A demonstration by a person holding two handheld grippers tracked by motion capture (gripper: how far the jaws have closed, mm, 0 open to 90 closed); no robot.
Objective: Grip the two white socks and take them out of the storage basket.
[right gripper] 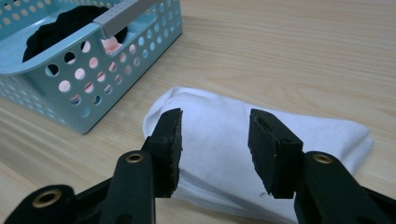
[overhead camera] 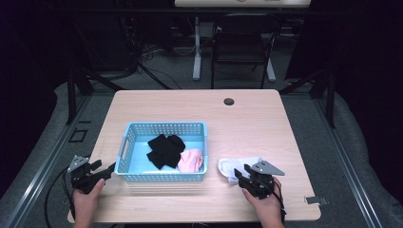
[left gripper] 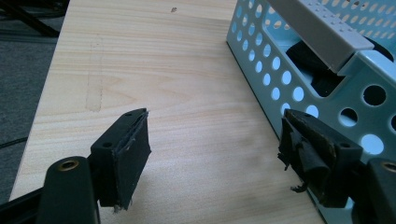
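Note:
A light blue perforated basket (overhead camera: 164, 128) stands on the wooden table, holding a black cloth (overhead camera: 165, 149) and a pink cloth (overhead camera: 191, 160). To its right lies a folded white cloth (overhead camera: 233, 166), also the white cloth (right gripper: 224, 140) in the right gripper view. My right gripper (overhead camera: 243, 176) (right gripper: 215, 144) is open, its jaws just above and either side of the white cloth, nothing held. My left gripper (overhead camera: 105, 172) (left gripper: 215, 154) is open at the basket's (left gripper: 327, 79) near left corner, its right jaw close to the basket wall, nothing between the jaws.
A round cable hole (overhead camera: 229, 101) sits near the table's far edge. Bare tabletop (overhead camera: 252, 123) stretches behind and right of the basket. Beyond the table stand a black chair (overhead camera: 242, 47) and a white desk leg (overhead camera: 196, 47). A piece of tape (overhead camera: 315, 200) lies at the near right corner.

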